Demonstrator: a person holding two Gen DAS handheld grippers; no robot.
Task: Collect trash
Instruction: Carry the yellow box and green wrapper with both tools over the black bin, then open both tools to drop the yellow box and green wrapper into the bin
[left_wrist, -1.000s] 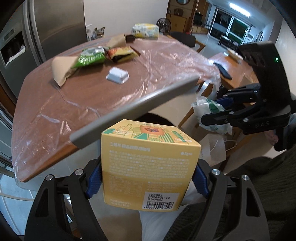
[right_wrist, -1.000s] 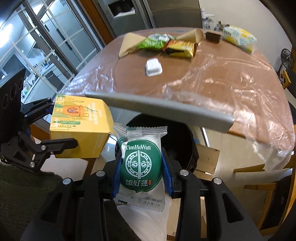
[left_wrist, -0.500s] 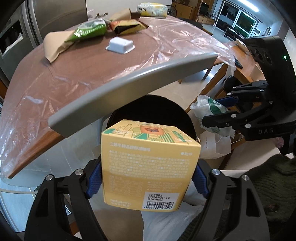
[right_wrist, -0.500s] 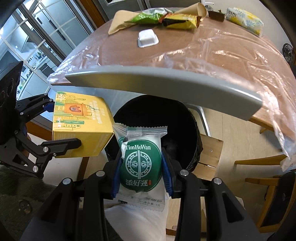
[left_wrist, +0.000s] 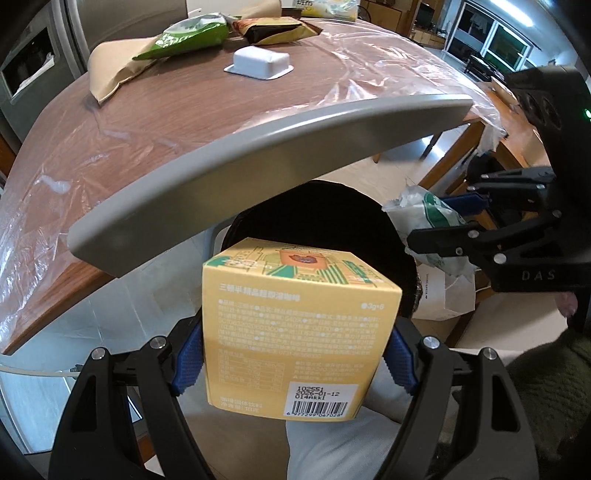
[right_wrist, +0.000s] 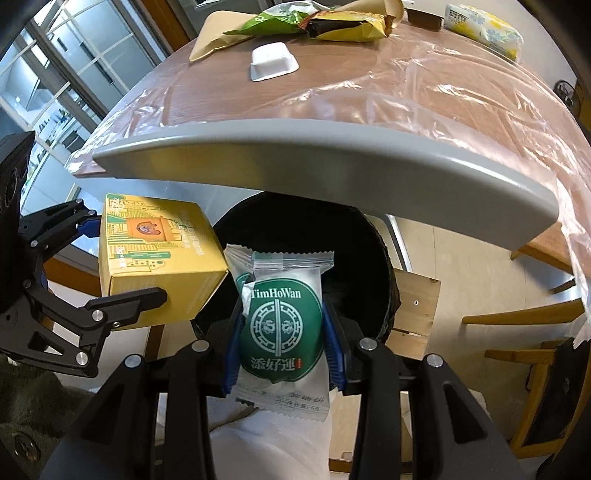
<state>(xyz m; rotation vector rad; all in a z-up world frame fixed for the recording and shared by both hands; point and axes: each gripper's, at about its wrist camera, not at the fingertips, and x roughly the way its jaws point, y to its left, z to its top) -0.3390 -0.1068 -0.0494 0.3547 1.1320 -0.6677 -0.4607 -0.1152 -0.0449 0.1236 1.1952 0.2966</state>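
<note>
My left gripper is shut on a yellow carton box and holds it over the near rim of a black-lined trash bin. The box also shows in the right wrist view, at the bin's left edge. My right gripper is shut on a white-and-green TimHoWan snack packet above the bin's opening. The packet shows in the left wrist view at the bin's right side. The bin's grey lid stands raised behind both.
The plastic-covered wooden table behind the bin carries a white plastic tub, a green snack bag, a yellow-black snack bag, a brown paper bag and a tissue pack. Wooden chairs stand at right.
Both grippers moved forward and down toward the bin with their loads. The bin opening and its raised lid now fill more of each view.
</note>
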